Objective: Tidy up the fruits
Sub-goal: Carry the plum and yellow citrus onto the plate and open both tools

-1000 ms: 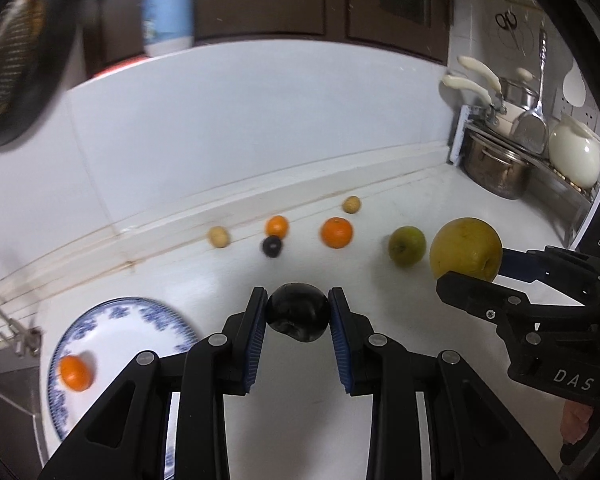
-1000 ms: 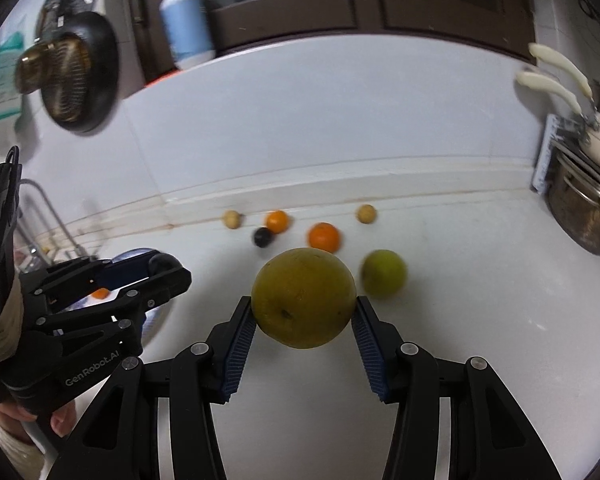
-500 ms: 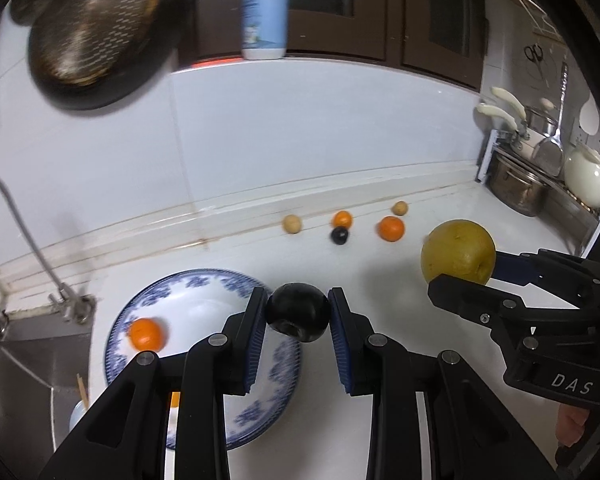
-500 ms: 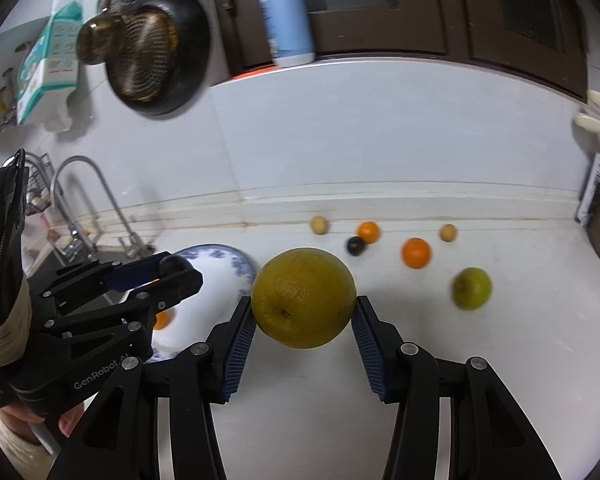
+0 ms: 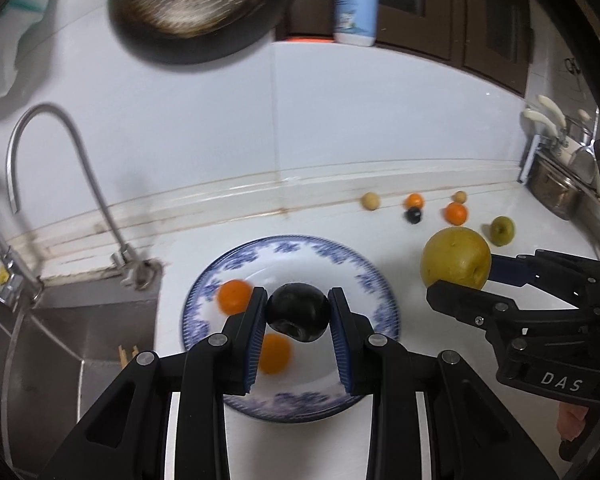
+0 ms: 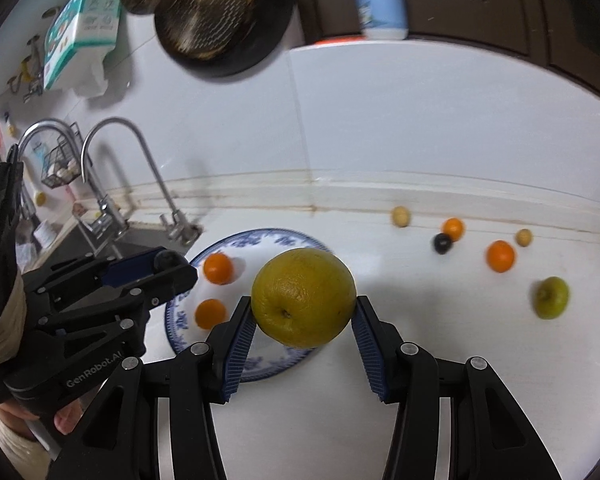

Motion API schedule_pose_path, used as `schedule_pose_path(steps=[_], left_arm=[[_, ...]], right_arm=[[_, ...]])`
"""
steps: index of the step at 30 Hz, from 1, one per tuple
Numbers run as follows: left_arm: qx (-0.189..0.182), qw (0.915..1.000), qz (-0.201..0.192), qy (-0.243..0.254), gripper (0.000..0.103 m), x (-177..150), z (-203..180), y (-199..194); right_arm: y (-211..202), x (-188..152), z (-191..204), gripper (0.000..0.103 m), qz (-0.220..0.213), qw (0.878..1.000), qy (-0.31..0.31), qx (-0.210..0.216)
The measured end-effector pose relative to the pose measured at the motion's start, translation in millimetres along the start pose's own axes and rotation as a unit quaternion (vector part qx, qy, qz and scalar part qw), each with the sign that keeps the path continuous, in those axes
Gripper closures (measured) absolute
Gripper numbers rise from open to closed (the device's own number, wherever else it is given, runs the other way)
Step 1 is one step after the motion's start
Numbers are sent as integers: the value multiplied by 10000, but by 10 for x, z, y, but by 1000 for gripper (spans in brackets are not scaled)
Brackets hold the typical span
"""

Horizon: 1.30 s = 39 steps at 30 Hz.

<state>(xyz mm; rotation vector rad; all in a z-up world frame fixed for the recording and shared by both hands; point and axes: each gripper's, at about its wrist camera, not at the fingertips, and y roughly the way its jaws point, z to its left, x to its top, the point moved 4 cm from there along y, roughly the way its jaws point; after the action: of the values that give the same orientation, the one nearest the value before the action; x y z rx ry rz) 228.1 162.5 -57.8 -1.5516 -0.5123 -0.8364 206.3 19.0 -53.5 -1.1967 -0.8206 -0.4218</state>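
My left gripper (image 5: 298, 312) is shut on a dark plum (image 5: 299, 311) and holds it above the blue-patterned plate (image 5: 364, 280). Two small oranges (image 5: 234, 296) lie in the plate. My right gripper (image 6: 304, 316) is shut on a large yellow-green citrus (image 6: 303, 297), held just right of the plate (image 6: 260, 240); it also shows in the left wrist view (image 5: 456, 260). Several loose fruits lie by the back wall: a green fruit (image 6: 551, 297), an orange (image 6: 500, 256), a small dark fruit (image 6: 442, 243).
A steel sink (image 5: 40, 344) with a curved tap (image 5: 60, 140) lies left of the plate. A pan (image 6: 224, 20) hangs on the wall above. Pots and utensils (image 5: 560, 184) stand at the far right. A bottle (image 5: 356, 0) stands on the ledge.
Both grippers have moved left with their fruits. The plate and sink have come to the centre of view, and the plum now hangs over the plate.
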Motion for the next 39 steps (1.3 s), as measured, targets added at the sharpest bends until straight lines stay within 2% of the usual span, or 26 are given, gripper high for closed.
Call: schedule_pose_path(steps=[10, 19, 27, 30, 34, 36, 39], left_arm=[[124, 9993, 345, -109, 72, -243, 447, 215], [-141, 9979, 618, 92, 72, -333, 608, 523], [-282, 9958, 863, 146, 72, -375, 668, 728], [-395, 9951, 902, 78, 72, -374, 670, 767], [-420, 9953, 873, 5, 61, -358, 687, 769], [-419, 9955, 850, -12, 61, -343, 689, 737], [-380, 9964, 758, -26, 57, -313, 677, 640]], right_arm=[[492, -42, 281, 53, 435, 9989, -139, 121], [886, -64, 338, 53, 764, 9970, -137, 73], [1101, -90, 314, 53, 948, 9953, -107, -138], [1135, -99, 314, 52, 977, 9951, -94, -140], [1127, -82, 318, 52, 905, 9956, -108, -198], [1095, -49, 321, 46, 833, 9962, -118, -230], [989, -3, 327, 45, 659, 9969, -235, -366]])
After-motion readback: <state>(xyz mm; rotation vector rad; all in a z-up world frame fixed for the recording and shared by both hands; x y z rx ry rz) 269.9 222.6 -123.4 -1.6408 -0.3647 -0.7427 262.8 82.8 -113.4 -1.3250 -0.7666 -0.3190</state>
